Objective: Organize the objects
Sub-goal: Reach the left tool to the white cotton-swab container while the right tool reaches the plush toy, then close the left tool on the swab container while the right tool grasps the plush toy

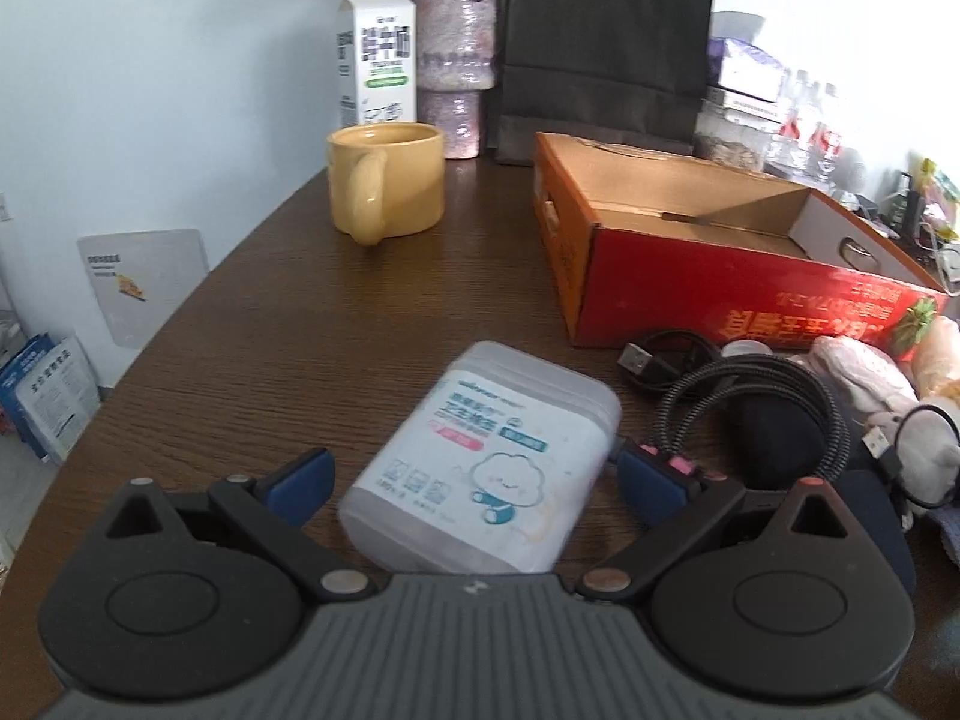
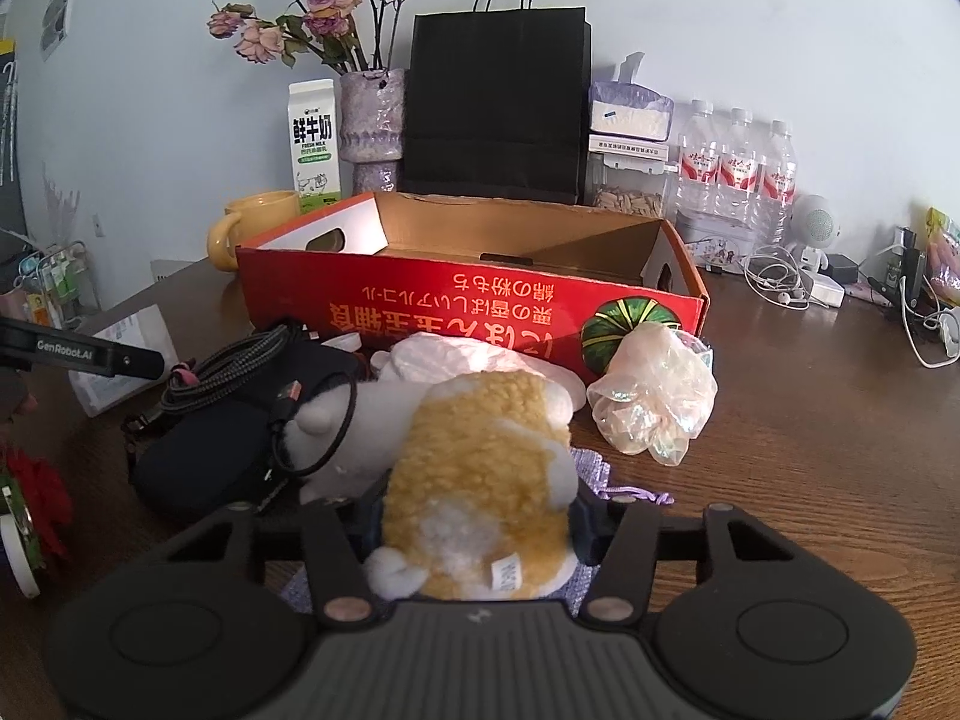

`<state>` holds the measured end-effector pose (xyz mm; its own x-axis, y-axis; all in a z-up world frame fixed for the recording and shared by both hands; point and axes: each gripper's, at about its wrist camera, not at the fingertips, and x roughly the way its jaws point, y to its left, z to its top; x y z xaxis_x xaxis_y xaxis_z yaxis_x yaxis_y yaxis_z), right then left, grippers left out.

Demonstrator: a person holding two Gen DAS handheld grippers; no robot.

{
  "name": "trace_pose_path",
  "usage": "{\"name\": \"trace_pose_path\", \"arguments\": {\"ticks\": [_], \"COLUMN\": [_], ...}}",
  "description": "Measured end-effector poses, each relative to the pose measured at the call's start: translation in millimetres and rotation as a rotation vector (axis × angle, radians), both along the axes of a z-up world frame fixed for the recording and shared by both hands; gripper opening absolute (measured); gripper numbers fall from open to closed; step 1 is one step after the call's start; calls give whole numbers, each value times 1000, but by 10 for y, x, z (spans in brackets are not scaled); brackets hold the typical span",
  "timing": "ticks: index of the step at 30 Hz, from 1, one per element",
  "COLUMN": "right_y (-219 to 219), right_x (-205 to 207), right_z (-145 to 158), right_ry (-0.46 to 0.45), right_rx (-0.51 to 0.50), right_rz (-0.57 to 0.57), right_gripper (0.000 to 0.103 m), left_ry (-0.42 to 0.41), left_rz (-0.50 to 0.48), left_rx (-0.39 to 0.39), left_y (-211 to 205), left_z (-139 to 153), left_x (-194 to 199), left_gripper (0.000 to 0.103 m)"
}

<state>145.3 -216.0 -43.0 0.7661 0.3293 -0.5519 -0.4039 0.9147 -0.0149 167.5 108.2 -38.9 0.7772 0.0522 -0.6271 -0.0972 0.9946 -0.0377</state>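
Down on the brown bench point(image 1: 360, 300), the left gripper point(image 1: 474, 483) stands with its jaws wide apart, a clear plastic box point(image 1: 480, 462) of cotton swabs lying between them; the blue pads point(image 1: 300, 480) sit just beside its sides, and a gap shows on the left one. Only the left wrist view shows this box up close, along with a yellow mug point(image 1: 387, 180) at eleven o'clock and the coiled black cable point(image 1: 768, 402) at three o'clock.

The right wrist view shows what the left barely catches: the right gripper point(image 2: 474, 522) has its jaws closed in on a yellow and white plush toy point(image 2: 480, 480), pressing its sides. An open red cardboard box point(image 2: 480, 300) stands at twelve o'clock beyond the toy, with nothing visible inside it, and a crinkled shiny hair tie point(image 2: 654, 402) lies at one o'clock, touching the box's front. A black pouch point(image 2: 204, 456) lies at ten o'clock beside the toy. Water bottles point(image 2: 738, 168) and earphones point(image 2: 774, 282) appear clearly only here.
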Motion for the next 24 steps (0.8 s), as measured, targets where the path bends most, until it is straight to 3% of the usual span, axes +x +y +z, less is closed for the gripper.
{"name": "trace_pose_path", "arguments": {"ticks": [3, 9, 18, 24], "right_y": [-3, -47, -183, -194], "right_x": [-19, -81, -136, -241], "right_z": [9, 33, 111, 237], "right_ry": [-13, -55, -124, -247], "right_rx": [-8, -13, -18, -88], "right_rz": [0, -14, -52, -32], "right_gripper": [53, 53, 52, 53], "left_ry": [4, -8, -70, -113], "left_rz": [-5, 0, 35, 26], "left_rx": [17, 34, 11, 25], "left_y": [-37, -73, -82, -182], "left_z": [-13, 0, 136, 256], "left_x": [-10, -80, -225, -302], "left_gripper": [86, 77, 68, 67]}}
